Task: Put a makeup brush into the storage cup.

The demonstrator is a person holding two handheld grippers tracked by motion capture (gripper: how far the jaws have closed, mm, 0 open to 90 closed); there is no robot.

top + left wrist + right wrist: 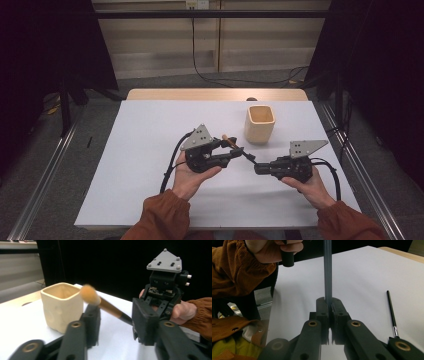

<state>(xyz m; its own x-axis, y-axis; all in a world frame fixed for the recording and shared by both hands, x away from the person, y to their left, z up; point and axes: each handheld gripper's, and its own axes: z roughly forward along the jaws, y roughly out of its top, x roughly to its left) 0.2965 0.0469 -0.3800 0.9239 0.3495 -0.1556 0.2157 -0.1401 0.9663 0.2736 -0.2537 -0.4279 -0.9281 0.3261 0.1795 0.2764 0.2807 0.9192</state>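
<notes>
A makeup brush [105, 306] with a fluffy orange tip, a tan ferrule and a dark handle hangs above the white table. My right gripper [328, 305] is shut on the dark handle [327, 277], which rises straight up from its jaws. My left gripper [116, 322] stands open, jaws on either side of the brush and not touching it. In the high view the brush [245, 152] spans from the left gripper [235, 150] down to the right gripper [257, 169]. A cream square cup [260, 124] stands upright just behind them, and its side [61, 306] looms beyond the left jaw.
A thin black brush [392, 312] with a metal ferrule lies flat on the white table [150, 165] beside my right gripper. Rust-coloured sleeves [162, 217] come in from the near edge. Metal rails flank the table.
</notes>
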